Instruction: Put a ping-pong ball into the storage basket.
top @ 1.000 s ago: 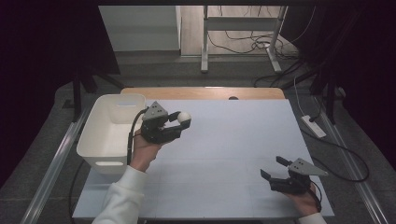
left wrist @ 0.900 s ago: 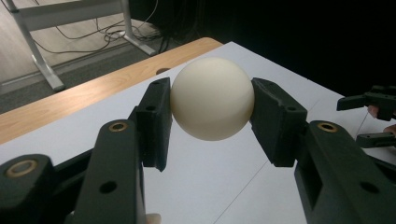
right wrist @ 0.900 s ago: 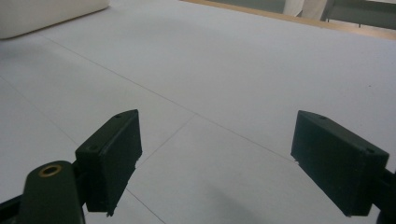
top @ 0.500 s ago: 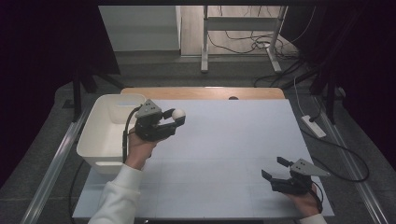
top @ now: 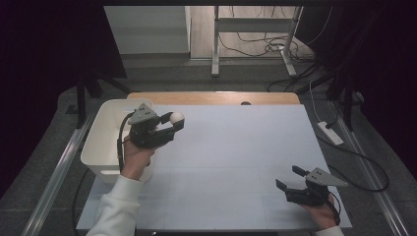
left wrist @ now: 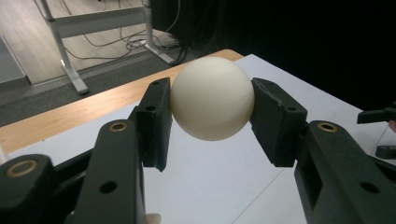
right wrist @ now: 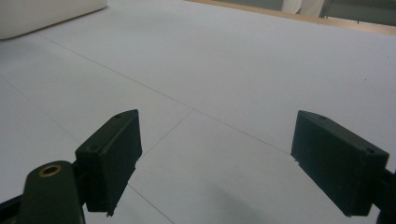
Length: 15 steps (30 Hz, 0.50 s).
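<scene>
Left gripper view, smooth cream ball (left wrist: 212,98), round

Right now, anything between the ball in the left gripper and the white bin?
Nothing visible. The left gripper holds the ball clamped above the table, just right of the white bin; only the bin's near wall lies between, and its interior looks empty from the high view.

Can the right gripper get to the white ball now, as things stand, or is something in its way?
Probably not. The white ball is clamped in the left gripper, held above the table beside the white bin. The right gripper rests open at the opposite near corner; bare table lies between, but the left jaws cover the ball's sides.
</scene>
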Motion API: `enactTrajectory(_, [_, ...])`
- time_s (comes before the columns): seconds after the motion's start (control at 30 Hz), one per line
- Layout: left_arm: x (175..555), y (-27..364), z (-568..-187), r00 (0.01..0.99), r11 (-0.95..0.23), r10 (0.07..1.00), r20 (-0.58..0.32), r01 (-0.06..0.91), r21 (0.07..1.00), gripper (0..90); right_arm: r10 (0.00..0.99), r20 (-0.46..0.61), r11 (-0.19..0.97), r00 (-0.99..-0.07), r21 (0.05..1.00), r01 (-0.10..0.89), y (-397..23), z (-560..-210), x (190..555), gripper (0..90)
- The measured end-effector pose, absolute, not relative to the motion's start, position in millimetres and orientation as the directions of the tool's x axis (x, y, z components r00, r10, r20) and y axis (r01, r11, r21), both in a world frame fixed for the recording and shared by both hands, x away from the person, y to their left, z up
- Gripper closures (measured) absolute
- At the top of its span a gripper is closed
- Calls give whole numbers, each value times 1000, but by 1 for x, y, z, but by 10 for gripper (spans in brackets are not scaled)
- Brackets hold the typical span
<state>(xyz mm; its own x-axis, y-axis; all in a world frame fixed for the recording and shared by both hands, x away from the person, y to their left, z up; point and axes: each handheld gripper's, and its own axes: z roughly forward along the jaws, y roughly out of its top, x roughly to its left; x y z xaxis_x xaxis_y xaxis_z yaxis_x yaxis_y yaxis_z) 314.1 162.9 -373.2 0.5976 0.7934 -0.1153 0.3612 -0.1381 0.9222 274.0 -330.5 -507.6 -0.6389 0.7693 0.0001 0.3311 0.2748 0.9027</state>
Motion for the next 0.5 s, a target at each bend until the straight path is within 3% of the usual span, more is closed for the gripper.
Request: enactTrajectory(0.5, [306, 187, -367, 551, -108, 826, -116, 358, 928, 507, 770, -13, 286, -638, 900, 327, -330, -507, 273, 163])
